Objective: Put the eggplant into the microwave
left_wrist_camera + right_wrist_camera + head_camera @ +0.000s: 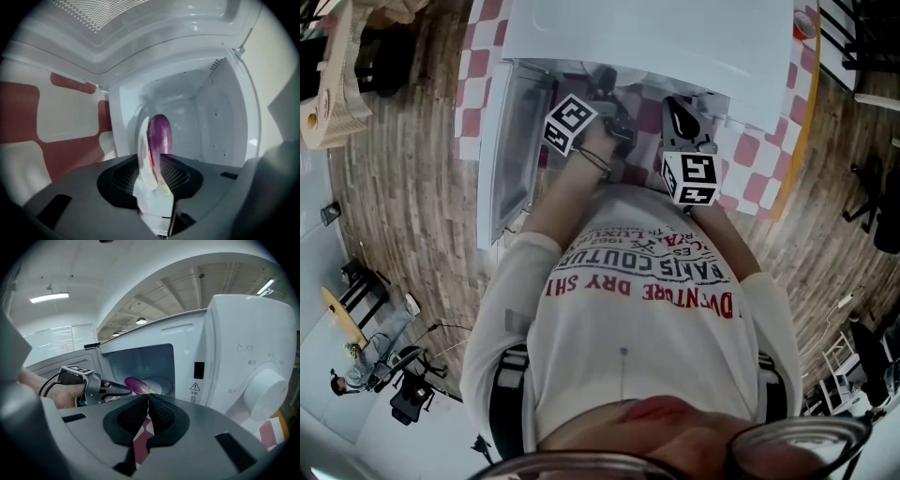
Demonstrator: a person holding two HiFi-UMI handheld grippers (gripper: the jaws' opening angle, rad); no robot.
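— Left claw (pixel 129 390), how does it stand?
— Spread a little, and reaching into the open microwave (pixel 243 348), toward 12 o'clock from the person. The eggplant (pixel 160 133) sits between its jaws with the purple end pointing into the cavity. It rests against the jaw on its 9 o'clock side. I see no second jaw pressing on it.
— So where exactly is the eggplant?
— Inside the cavity, past the door frame, by the pale round tray (pixel 159 383) in the right gripper view. Whether it touches the tray, I cannot tell.
— And the right claw (pixel 148 397)?
— Pressed together, black pads meeting, with nothing between them. It hangs outside the microwave, at 3 o'clock of the left claw, facing the opening and the front panel.
— The door (pixel 514 141)?
— Swung wide open to 9 o'clock in the head view. The dial (pixel 265 392) is at 3 o'clock of the opening.
— What carries the microwave?
— A counter (pixel 741 187) under a red-and-white checked cloth (pixel 473 94), with wooden floor (pixel 412 206) on both sides of it.
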